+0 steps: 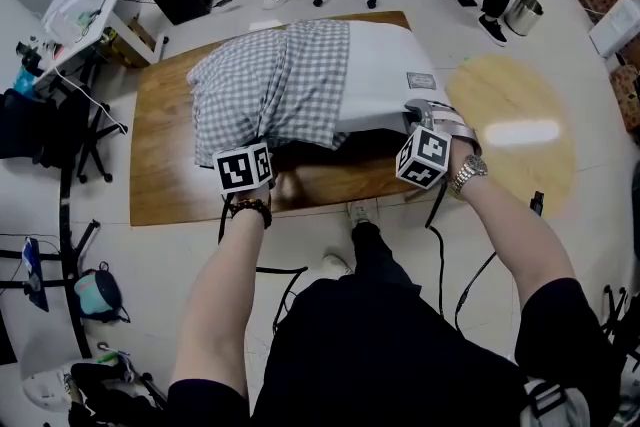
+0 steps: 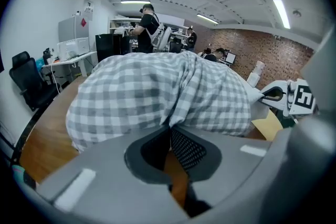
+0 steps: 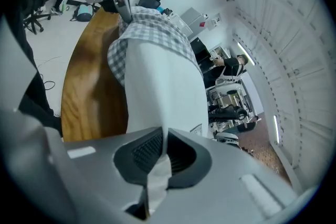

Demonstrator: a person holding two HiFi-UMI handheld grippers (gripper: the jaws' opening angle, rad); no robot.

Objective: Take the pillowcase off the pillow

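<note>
1. Head view: checked pillowcase (image 1: 280, 85) covers the left half of the white pillow (image 1: 385, 75), which lies on the wooden table (image 1: 165, 165).
2. Left gripper (image 2: 170, 132): jaws pinched closed on the pillowcase's near edge.
3. Right gripper (image 3: 161, 136): jaws closed on the pillow's white fabric.

Left gripper (image 2: 169, 131) jaws pinch checked pillowcase (image 2: 157, 94).

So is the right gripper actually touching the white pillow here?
Touching. The right gripper view shows the right gripper with its jaws closed on a fold of the white pillow, and the fabric runs down between them.
</note>
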